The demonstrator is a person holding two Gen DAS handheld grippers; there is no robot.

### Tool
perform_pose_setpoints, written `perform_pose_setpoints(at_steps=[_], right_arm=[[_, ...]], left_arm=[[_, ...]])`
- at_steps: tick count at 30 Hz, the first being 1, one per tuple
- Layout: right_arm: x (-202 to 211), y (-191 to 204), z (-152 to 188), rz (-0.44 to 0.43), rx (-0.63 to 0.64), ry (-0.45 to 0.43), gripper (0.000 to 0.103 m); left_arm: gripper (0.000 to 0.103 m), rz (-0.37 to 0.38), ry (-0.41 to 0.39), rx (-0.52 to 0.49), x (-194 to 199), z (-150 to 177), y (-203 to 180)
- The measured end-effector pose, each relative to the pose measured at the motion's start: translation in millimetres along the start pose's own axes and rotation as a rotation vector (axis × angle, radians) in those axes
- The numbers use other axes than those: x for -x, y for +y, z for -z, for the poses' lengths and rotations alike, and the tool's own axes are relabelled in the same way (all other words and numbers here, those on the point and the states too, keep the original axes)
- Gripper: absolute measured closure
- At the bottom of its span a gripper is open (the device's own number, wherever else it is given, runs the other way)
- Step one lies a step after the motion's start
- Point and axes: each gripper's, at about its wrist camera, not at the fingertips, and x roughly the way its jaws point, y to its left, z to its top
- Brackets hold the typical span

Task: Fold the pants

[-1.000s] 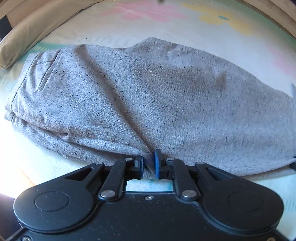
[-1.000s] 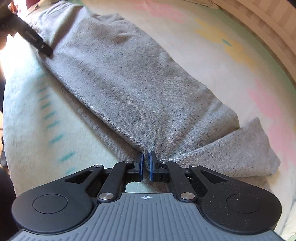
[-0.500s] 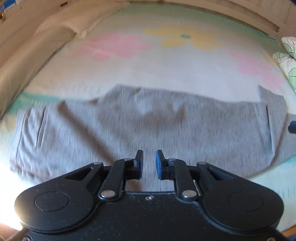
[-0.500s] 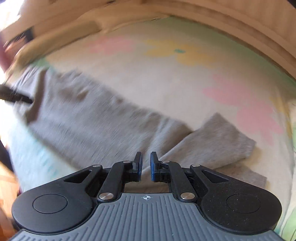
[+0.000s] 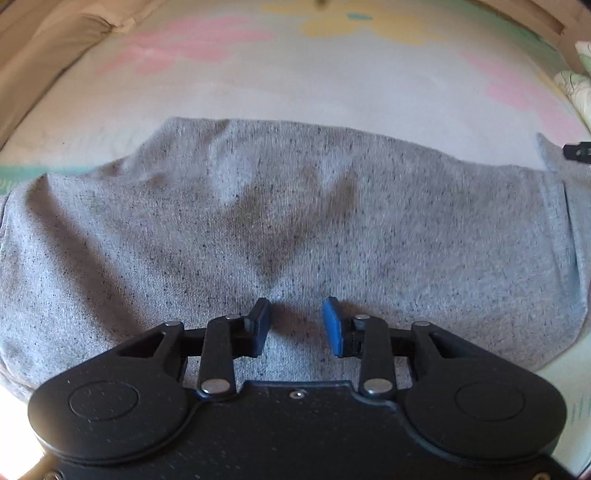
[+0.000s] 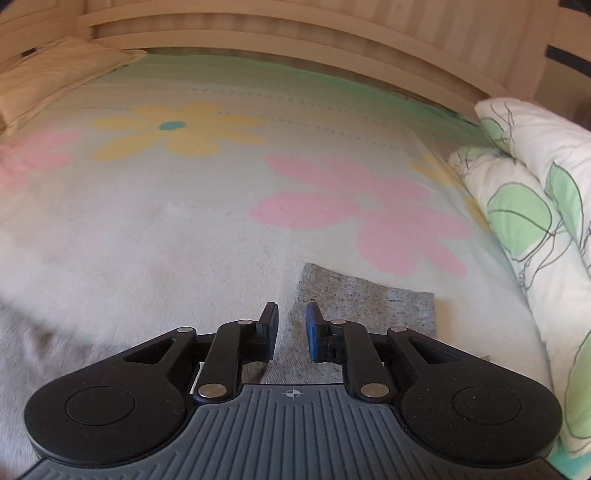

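Pants (image 5: pixel 295 229): grey speckled knit, soft and slightly fuzzy, lying flat across the near part of the bed in a long band, folded lengthwise. In the left wrist view the fabric fills the middle from the left edge to the right, its far edge a gentle hump; a shallow V-shaped crease shadow sits at centre, and a vertical seam or folded edge runs near the right end.

Left gripper (image 5: pixel 297 326): black plastic body with riveted link arms and blue pads; jaws stand moderately apart just above the cloth, with nothing between them.

Bedsheet (image 5: pixel 332 85): pale cream terry-like weave, printed with large pink and yellow flowers and a mint-green border band.

Tan pillow (image 5: pixel 40 44): smooth, rumpled, at the far left corner.

Right gripper (image 6: pixel 291 328): same black linkage on a ribbed grey body; jaws narrowly parted and holding nothing, over the pant-leg end (image 6: pixel 369 306), a rectangular grey cuff lying flat, one layer offset over another. Its tip also shows at the right edge of the left wrist view.

Floral duvet (image 6: pixel 535 206): white, puffy, green leaf outlines, bunched along the right side.

Wooden headboard (image 6: pixel 295 33): pale horizontal slats at the far end.
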Motion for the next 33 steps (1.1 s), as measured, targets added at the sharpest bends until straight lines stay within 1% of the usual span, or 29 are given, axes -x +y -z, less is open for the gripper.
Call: perform_pose_setpoints(at_steps=[2,3,7,9,13,16,17,19,20,22,25,29,31,32,33], right_arm=[[-11.3,5.4,1.7,0.016,0.006,0.018,0.084],[-17.1,10.2,2.5,0.028,0.017,0.030,0.084],[-38.4,27.2,7.6,0.062,0.074,0.083,0.082],[-43.0,38.0,9.0,0.108,0.112,0.056,0.081],[-46.3,59.8,10.4,0.189,0.225,0.054,0.079],[-50.1,69.3,11.1,0.229,0.260,0.057,0.081],[-50.1,69.9,10.0,0.223,0.258,0.064,0.086],[-49.8,66.6,6.0,0.197,0.221,0.086,0.098],[-48.3,62.9,3.7,0.187,0.192,0.086,0.103],[-45.1,54.2,-0.4,0.186,0.144,0.081,0.103],[-34.5,35.8,-5.6,0.161,0.053,0.072,0.103],[-19.8,-10.9,-8.0,0.109,-0.147,0.075,0.103],[-13.7,-24.8,-6.0,0.040,-0.184,0.060,0.102],[-10.4,-28.6,-4.3,0.012,-0.195,0.047,0.101],[-10.7,-31.2,-4.8,0.001,-0.197,0.041,0.100]], left_arm=[[0.054,-0.021,-0.010,-0.039,1.6,4.0,-7.8],[0.053,-0.024,-0.014,-0.042,2.5,5.7,-9.4],[0.050,-0.020,-0.014,-0.008,4.5,10.0,-9.9],[0.046,-0.019,-0.010,-0.012,5.1,11.6,-13.1],[0.044,-0.021,-0.016,-0.015,6.6,15.7,-17.4],[0.043,-0.023,-0.022,-0.022,6.6,19.3,-20.3],[0.043,-0.022,-0.023,-0.023,6.5,20.3,-21.2],[0.043,-0.019,-0.022,-0.020,7.4,20.6,-21.9],[0.043,-0.017,-0.021,-0.019,8.2,21.0,-21.7],[0.043,-0.016,-0.016,-0.017,9.3,17.7,-19.8],[0.043,-0.015,-0.012,-0.013,12.6,15.6,-19.1],[0.043,-0.013,-0.006,-0.012,8.7,9.5,-15.2],[0.043,-0.013,0.000,-0.002,2.1,6.5,-10.4],[0.043,-0.015,0.004,0.008,2.8,5.9,-10.3],[0.043,-0.016,0.009,0.018,2.6,5.3,-10.3]])
